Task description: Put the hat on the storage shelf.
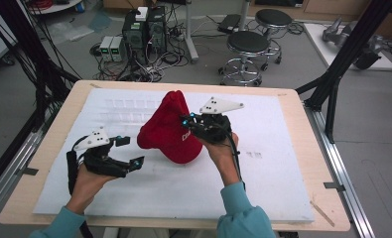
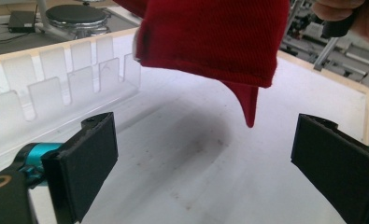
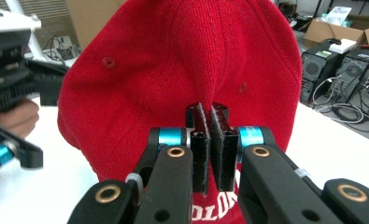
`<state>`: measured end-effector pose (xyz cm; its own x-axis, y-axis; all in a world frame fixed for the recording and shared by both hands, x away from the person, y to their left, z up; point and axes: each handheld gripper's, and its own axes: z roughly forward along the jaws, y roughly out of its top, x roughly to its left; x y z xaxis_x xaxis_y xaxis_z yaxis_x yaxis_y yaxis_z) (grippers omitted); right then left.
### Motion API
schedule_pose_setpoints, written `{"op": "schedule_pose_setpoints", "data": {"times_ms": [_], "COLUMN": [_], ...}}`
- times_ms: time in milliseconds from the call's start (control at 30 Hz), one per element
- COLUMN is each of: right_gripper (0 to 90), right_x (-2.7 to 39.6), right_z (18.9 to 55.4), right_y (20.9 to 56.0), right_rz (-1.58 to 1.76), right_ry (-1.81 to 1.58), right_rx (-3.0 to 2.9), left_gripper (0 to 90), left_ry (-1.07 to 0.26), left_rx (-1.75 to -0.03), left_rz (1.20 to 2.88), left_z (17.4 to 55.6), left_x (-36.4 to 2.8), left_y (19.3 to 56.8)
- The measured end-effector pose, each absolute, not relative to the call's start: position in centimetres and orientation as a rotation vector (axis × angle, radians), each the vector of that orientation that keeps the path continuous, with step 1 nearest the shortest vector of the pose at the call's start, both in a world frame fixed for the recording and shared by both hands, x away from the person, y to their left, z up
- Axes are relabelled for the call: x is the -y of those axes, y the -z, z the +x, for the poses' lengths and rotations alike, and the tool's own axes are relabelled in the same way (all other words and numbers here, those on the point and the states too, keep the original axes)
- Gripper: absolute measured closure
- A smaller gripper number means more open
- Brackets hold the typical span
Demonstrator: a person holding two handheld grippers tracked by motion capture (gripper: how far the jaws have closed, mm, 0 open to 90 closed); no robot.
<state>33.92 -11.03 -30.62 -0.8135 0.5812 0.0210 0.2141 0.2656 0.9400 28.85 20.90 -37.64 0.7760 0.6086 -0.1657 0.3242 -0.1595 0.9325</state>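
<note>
While the right tongs [image 3: 209,140] pinch the cap [image 1: 169,130] aloft, bring the wide-open left tongs [image 1: 130,151] squarely onto its lower edge.

High view overhead facing forward, gripper views close along tongs, all sharing red cap [image 1: 169,130].

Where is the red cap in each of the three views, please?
High view: red cap at table centre, pinched by the right gripper.
Left gripper view: top centre, hanging above the white table.
Right gripper view: centre, behind the closed jaws.
Shared landmark: the cap's white lettering.
</note>
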Motion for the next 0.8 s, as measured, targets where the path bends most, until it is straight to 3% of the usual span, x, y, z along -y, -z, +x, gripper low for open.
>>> {"op": "schedule_pose_setpoints", "data": {"times_ms": [367, 800], "right_gripper": [87.4, 87.4], "right_x": [10.6, 10.4], "right_z": [33.7, 33.5], "right_y": [30.3, 30.0], "right_rz": [0.742, 0.755], "right_ry": [-1.579, -1.591], "right_rx": [-2.188, -2.181], "left_gripper": [8.5, 30.0], "left_ry": [-0.289, -0.248], "left_rx": [-0.751, -0.740], "left_rz": [1.701, 1.611], "left_z": [28.4, 28.2], "left_x": [-18.1, -15.4], "left_y": [39.1, 39.8]}}
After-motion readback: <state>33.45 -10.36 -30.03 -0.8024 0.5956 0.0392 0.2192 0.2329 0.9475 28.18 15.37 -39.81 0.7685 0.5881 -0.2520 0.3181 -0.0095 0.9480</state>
